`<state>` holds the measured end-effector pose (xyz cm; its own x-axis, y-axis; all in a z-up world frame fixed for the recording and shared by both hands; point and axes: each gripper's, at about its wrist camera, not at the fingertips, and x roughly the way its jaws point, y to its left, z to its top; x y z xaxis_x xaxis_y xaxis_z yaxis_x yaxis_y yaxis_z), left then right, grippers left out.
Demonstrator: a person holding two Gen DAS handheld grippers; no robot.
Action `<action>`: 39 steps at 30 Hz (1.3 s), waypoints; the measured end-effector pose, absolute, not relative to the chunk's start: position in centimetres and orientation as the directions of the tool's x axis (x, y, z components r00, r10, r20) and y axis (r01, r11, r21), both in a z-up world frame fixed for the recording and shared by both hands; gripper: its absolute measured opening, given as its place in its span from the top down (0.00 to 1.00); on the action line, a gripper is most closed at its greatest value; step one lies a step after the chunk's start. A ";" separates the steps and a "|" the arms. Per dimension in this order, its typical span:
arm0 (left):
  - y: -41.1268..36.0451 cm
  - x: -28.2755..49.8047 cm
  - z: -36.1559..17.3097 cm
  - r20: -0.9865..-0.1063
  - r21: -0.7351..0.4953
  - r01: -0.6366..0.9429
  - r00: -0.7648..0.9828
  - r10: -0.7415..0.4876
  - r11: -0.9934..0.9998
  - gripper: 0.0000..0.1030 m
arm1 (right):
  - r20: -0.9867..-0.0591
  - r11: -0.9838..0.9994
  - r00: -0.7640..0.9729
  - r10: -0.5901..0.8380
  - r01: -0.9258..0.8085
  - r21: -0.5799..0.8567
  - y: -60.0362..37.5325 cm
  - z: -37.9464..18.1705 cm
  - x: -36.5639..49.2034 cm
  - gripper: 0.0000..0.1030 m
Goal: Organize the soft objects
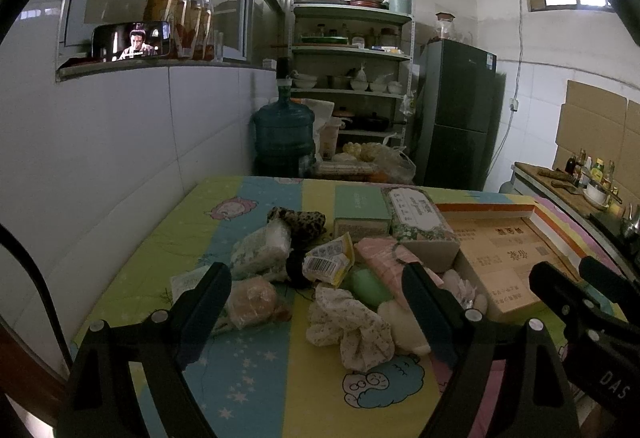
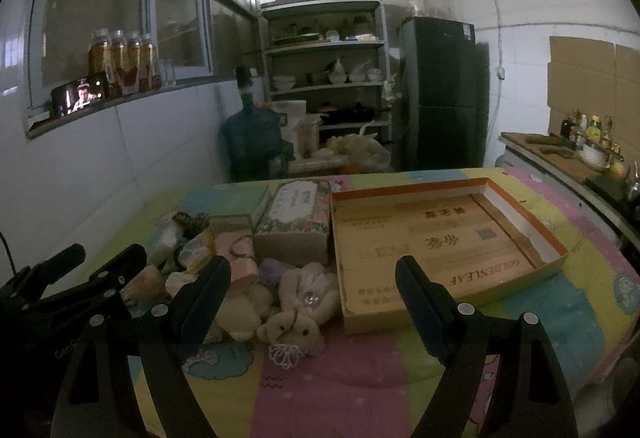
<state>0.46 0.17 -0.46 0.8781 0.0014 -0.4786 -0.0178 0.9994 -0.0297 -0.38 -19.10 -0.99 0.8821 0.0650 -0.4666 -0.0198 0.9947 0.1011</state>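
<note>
The soft things are lying heaped together on the desk, which is covered by a pastel cartoon-print quilted cloth [image 1: 256, 378]; the heap is sitting at about nine o'clock of the shallow open cardboard box with the orange rim [image 2: 440, 238], touching its near-left corner, so the box is probably waiting there as the place to sort them into; it is holding nothing soft yet.

The left tongs [image 1: 316, 298] are hovering above the near edge of the heap with fingers spread wide and nothing between them; framed in their gap are the cream floral fabric scrunchie [image 1: 352, 330] and the pale green oval soap-like lump [image 1: 370, 284], with the crumpled yellow barcode packet [image 1: 328, 262] at twelve o'clock of them; the peach lump wrapped in clear film [image 1: 252, 300] is lying just beside the left finger; this spread looks chosen to take a bulky, yielding thing.

The right tongs [image 2: 314, 286] are likewise gaping and empty, pointing at the small beige plush bunny with a lace skirt [image 2: 298, 322], which is lying on its side just at nine o'clock of the box; the floral-printed rectangular tissue box [image 2: 296, 214] is standing at twelve o'clock of the bunny, and the leopard-print fabric scrunchie [image 1: 298, 220] is resting at the heap's far side.

My judgement: sorting is not yet begun.
</note>
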 end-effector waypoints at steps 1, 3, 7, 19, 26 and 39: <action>0.2 0.5 -0.5 -0.478 -0.030 -0.018 0.878 0.001 0.999 0.15 | -0.467 0.995 0.882 0.065 -0.020 0.102 -19.1 -1.0 -0.4 0.17; 0.1 0.5 -0.5 -0.478 -0.030 -0.019 0.878 0.003 0.999 0.15 | -0.467 0.995 0.882 0.066 -0.021 0.102 -19.0 -1.0 -0.4 0.17; 0.2 0.5 -0.4 -0.479 -0.029 -0.017 0.878 0.001 0.999 0.15 | -0.467 0.995 0.882 0.066 -0.020 0.102 -19.1 -1.0 -0.4 0.17; 0.4 0.6 -0.4 -0.484 -0.031 -0.016 0.875 -0.001 0.999 0.15 | -0.468 0.994 0.881 0.067 -0.021 0.104 -19.0 -1.0 -0.4 0.17; 0.4 0.7 -0.4 -0.485 -0.032 -0.016 0.874 -0.002 0.999 0.15 | -0.468 0.994 0.881 0.072 -0.024 0.107 -18.8 -1.1 -0.5 0.17; 0.2 0.8 -0.7 -0.487 -0.034 -0.019 0.873 0.000 0.999 0.15 | -0.476 0.992 0.874 0.096 -0.043 0.122 -18.5 -1.3 -0.5 0.17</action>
<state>0.76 0.16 -0.74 0.8734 -0.0005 -0.4870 -0.0185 0.9992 -0.0342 -0.55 -18.53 -1.27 0.8740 0.0964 -0.4763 -0.0431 0.9916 0.1217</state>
